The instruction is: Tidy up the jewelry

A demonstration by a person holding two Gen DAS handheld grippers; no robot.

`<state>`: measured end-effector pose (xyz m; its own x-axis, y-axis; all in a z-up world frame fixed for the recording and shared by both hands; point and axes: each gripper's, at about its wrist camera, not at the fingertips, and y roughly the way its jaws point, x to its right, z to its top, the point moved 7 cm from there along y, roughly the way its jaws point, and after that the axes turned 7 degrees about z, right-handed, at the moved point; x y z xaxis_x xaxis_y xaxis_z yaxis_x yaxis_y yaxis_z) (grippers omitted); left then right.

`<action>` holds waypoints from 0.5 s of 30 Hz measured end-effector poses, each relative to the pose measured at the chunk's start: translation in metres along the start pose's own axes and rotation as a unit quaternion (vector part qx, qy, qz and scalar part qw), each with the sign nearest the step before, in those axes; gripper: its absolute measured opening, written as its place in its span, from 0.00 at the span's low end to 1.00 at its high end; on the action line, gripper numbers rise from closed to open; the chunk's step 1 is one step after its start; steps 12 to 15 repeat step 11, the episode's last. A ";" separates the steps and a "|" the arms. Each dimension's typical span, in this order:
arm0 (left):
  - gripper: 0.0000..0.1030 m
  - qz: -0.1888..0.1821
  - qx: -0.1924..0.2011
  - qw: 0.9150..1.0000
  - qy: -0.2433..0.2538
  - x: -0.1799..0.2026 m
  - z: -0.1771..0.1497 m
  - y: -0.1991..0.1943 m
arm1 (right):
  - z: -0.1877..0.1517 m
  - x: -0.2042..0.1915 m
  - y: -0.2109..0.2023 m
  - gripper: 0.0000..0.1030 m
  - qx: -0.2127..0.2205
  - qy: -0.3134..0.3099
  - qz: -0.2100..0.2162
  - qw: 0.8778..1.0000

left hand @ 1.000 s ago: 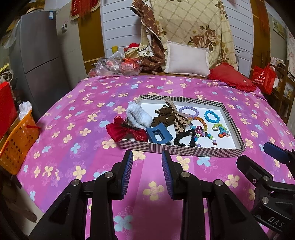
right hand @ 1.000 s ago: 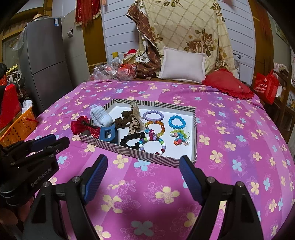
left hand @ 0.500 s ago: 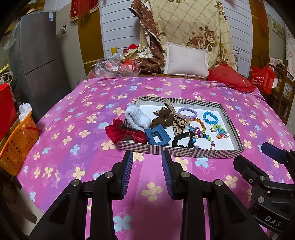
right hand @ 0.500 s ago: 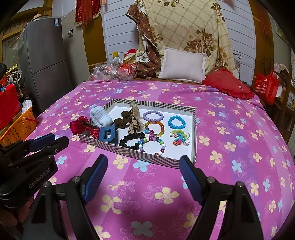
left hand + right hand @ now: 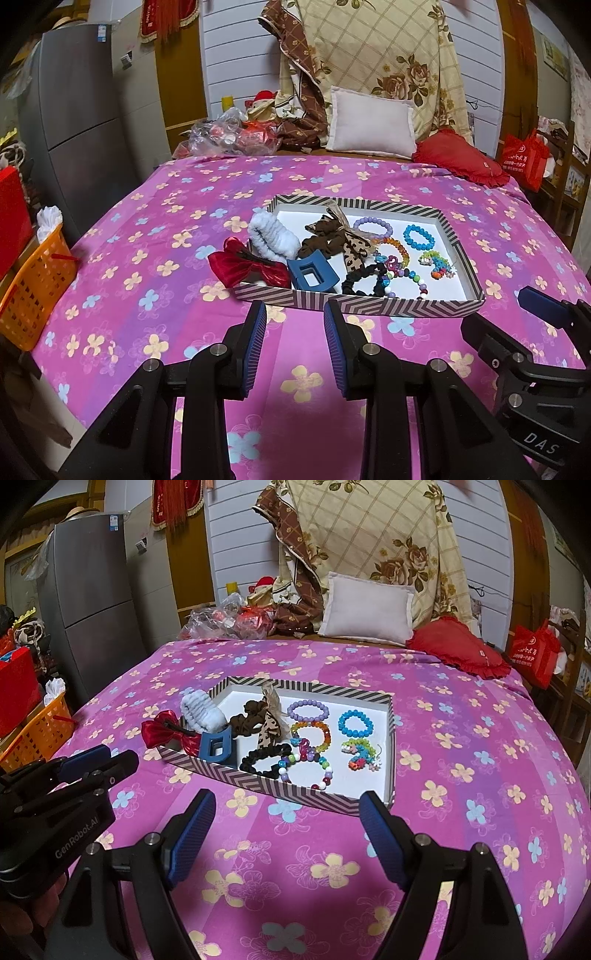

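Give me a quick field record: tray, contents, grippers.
tray: striped tray on the flowered bedspread
left half: white scrunchie, brown scrunchie, blue claw clip, black scrunchie
right half: purple bracelet, blue bracelet, further bead bracelets
over the rim: red bow, partly outside
left gripper: open, empty, short of the tray
right gripper: open wide, empty

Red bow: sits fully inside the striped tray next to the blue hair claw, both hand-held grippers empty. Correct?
Not quite. The red bow hangs over the tray's left corner onto the bedspread, as the left wrist view shows. It is next to the blue hair claw, and both the left hand-held gripper and right hand-held gripper are empty.
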<state>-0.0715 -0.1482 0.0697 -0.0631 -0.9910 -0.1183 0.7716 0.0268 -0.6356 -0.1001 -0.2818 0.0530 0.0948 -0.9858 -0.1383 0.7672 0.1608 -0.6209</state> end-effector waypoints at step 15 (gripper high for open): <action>0.32 -0.004 0.000 1.000 0.006 0.004 -0.003 0.003 | -0.003 0.002 0.007 0.80 -0.005 0.000 0.002 1.000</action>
